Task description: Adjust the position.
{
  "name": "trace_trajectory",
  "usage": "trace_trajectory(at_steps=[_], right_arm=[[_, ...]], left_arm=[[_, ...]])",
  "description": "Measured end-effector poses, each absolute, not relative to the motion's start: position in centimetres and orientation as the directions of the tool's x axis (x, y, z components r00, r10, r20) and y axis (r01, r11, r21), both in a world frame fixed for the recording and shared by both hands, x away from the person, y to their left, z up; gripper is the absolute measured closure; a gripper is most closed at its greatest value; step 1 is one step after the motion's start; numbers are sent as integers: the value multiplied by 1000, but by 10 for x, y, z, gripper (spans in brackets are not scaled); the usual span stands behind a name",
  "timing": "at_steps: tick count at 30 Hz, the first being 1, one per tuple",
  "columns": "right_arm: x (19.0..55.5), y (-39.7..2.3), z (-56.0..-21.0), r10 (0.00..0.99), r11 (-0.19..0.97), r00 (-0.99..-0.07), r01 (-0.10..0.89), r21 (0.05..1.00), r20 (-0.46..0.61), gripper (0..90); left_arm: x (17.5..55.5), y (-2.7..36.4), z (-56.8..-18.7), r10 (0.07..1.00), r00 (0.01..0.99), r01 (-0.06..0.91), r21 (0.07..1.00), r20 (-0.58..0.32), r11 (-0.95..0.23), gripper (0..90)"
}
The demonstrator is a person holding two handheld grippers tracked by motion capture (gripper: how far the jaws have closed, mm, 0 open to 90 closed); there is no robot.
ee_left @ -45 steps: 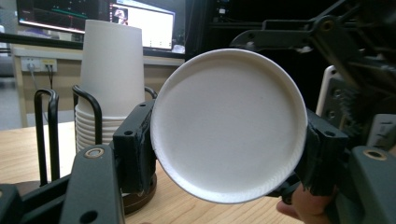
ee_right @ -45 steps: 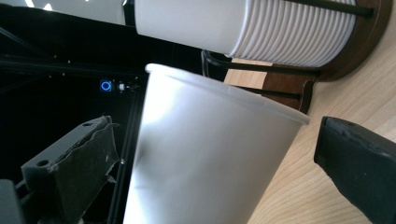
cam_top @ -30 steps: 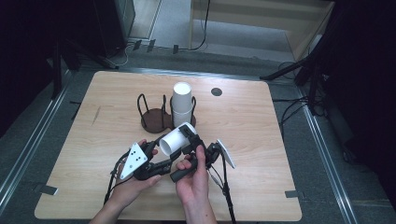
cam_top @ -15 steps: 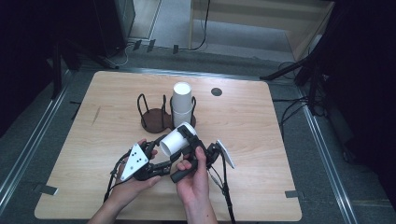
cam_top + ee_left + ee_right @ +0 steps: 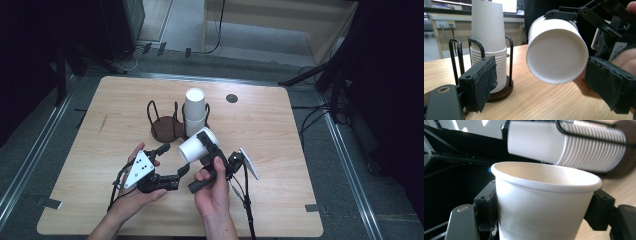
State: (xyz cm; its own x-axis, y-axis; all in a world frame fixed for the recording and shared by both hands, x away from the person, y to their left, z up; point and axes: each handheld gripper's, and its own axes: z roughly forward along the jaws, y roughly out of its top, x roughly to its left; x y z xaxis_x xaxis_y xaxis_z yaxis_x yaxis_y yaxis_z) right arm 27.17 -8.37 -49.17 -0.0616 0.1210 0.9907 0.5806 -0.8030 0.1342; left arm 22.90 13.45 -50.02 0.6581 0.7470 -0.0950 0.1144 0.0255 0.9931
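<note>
up close, right claw (image 5: 544, 220) grips cup (image 5: 541, 205) w/ rim showing.

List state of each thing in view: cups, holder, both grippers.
Single paper cup: on its side, off the table, clamped between the right gripper's jaws.
Cup stack: upside down, nested, standing in the holder.
Cup holder: upright on the table, second bay empty.
Right gripper: shut on the cup.
Left gripper: open, holding nothing.
</note>
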Motion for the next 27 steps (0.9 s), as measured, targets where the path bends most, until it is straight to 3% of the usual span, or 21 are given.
trace_trajectory(at_steps=[8, 13, 15, 27], right_arm=[[274, -100, -486, 202, -830, -128, 504, 239, 971, 270], [274, -106, -485, 249, -828, -146, 480, 289, 957, 271], [274, -108, -485, 271, -824, -159, 472, 314, 949, 271], [275, -130, -484, 444, -775, -243, 379, 506, 862, 272]], left_arm=[[229, 139, -500, 734, 670, 159, 987, -111, 5, 77], [229, 142, -501, 751, 655, 167, 985, -77, -45, 73], [229, 143, -502, 757, 648, 183, 982, -81, -52, 29], [231, 154, -509, 787, 612, 221, 973, -83, -69, 0]])
